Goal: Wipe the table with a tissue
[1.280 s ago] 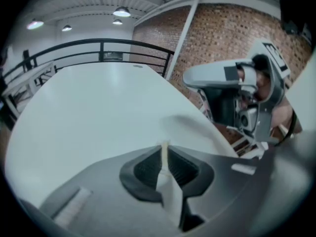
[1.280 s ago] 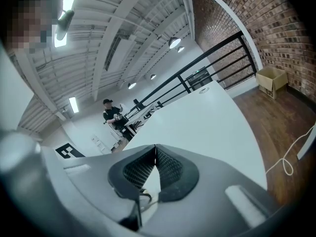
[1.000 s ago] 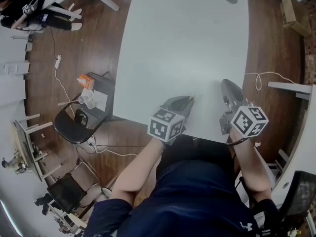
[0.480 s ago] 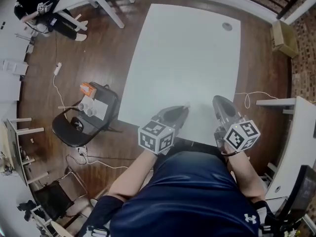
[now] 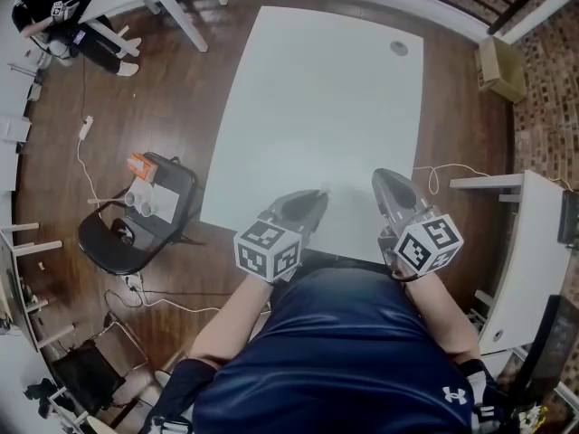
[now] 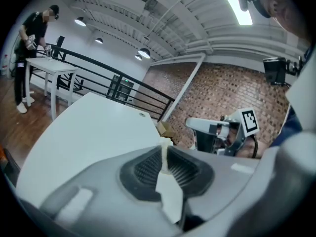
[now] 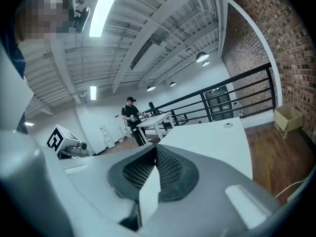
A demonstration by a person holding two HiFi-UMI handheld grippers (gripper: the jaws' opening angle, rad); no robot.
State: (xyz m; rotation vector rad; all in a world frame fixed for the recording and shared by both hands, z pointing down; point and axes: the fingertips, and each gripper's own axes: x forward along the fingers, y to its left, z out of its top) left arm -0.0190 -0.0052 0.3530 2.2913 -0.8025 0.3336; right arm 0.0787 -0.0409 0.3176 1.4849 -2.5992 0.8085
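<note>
White tissue (image 6: pixel 164 143) is pinched between the left gripper (image 6: pixel 164 154) fingers (image 6: pixel 143 169), tip protruding.

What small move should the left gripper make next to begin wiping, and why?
Probably tip the left gripper down until the tissue meets the table. Its jaws are shut on the tissue, which pokes past the tips, and it points in over the table's near edge, with the tabletop stretching ahead.

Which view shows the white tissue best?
The left gripper view: the thin white tissue stands pinched in the shut jaws of the left gripper. The head view shows only a white speck at that gripper's tip; the right gripper view shows none.
</note>
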